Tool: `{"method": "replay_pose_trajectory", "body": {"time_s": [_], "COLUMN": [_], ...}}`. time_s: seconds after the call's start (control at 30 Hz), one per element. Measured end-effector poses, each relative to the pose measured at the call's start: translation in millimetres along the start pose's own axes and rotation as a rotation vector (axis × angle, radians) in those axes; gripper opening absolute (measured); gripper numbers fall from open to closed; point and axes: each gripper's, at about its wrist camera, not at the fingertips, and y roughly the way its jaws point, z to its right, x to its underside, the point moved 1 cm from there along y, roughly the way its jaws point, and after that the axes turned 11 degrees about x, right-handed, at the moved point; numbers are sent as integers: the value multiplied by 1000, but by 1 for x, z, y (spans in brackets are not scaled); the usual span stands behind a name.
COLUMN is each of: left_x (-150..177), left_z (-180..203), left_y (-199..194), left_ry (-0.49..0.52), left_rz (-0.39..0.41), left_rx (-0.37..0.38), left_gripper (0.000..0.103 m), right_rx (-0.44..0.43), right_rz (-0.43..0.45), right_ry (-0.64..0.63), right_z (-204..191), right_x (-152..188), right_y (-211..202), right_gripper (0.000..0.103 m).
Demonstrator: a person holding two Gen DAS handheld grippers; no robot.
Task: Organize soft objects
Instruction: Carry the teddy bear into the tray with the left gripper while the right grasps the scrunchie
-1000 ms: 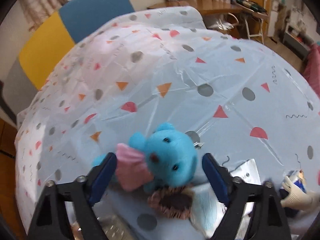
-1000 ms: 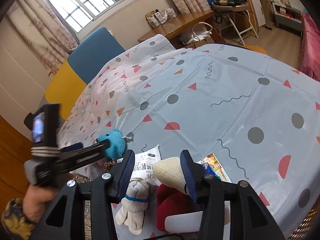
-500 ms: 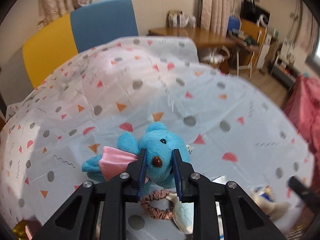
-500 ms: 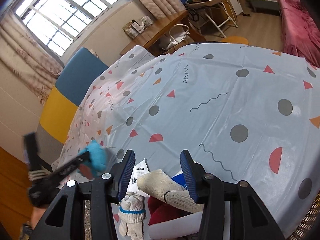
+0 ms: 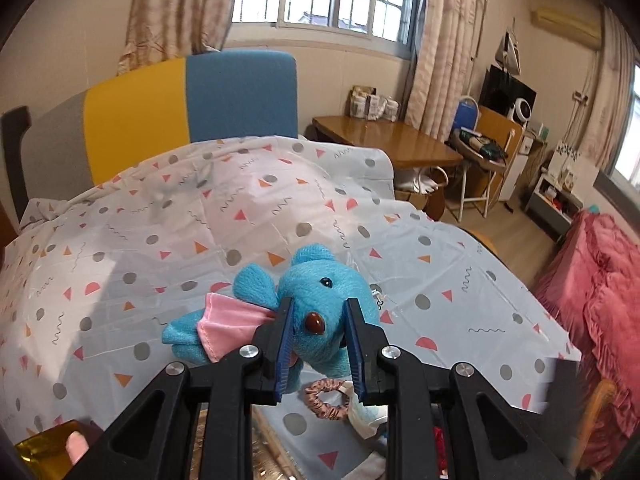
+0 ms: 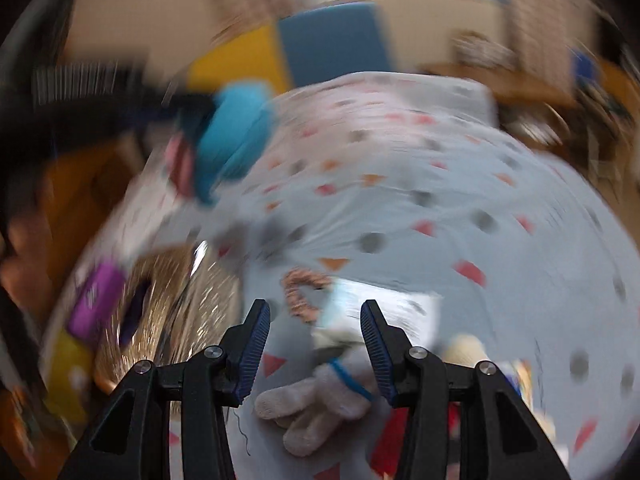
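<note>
The left hand-held gripper (image 5: pixel 318 338) clamps a blue plush toy (image 5: pixel 320 300) by the muzzle, its blue pads pressing into the fabric on either side of the brown nose, and holds it clear above the bench (image 5: pixel 460 292), which is draped in a pale cloth patterned with dots, triangles and squiggles. A pink scarf (image 5: pixel 226 320) trails from the toy's neck toward the left. Directly beneath the toy, a pink-brown hair scrunchie (image 5: pixel 324 398) lies on the cloth. In the heavily blurred right wrist view, the right hand-held gripper (image 6: pixel 316 356) hovers with its jaws parted and nothing between the pads; below it a grey-white knitted glove (image 6: pixel 316 404) with a blue cuff band lies on the bench, near the scrunchie and a shiny woven basket (image 6: pixel 168 320) at the left. A yellow-and-blue chair (image 5: pixel 192 112) stands behind the bench.
</note>
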Motion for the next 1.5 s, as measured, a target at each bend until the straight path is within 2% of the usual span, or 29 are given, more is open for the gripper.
{"method": "replay_pose_trajectory", "body": {"time_s": [0.07,0.17,0.23,0.3,0.5,0.53,0.6,0.7,0.93,1.13,1.23,1.37,1.5], "left_x": [0,-2,-2,-2,-4,-4,-3,0,18,63,102,154,200], "left_z": [-7,-14,-18,-22,-51,-56,-71,-91,-134,-182,-213,-249,-270], "left_y": [-9,-15,-18,-22,-46,-49,-62,-81,-143,-201,-224,-235,-222], "left_ry": [-13,-25,-33,-42,-105,-115,-148,-190,-240,-312,-389,-505,-579], "left_rz": [7,3,3,14,67,75,99,130,216,263,257,224,156], "left_rx": [3,12,20,18,-14,-20,-37,-61,-144,-232,-279,-323,-341], "left_gripper": [25,25,25,25,25,25,25,25,25,25,25,25,25], "right_rx": [-11,39,78,76,99,92,109,119,73,78,84,113,137], "right_rz": [-41,-101,-147,-194,-277,-292,-287,-278,-299,-326,-338,-306,-296], "right_ry": [-137,-286,-359,-390,-409,-397,-391,-370,-299,-254,-251,-286,-287], "right_z": [-26,-48,-57,-60,-60,-58,-57,-55,-51,-52,-54,-60,-64], "right_x": [-7,-13,-18,-20,-22,-22,-20,-21,-14,-8,-7,0,4], "right_y": [22,57,83,103,145,151,156,157,155,150,148,141,136], "right_gripper": [48,48,50,50,49,44,28,16,16,16,16,16,16]}}
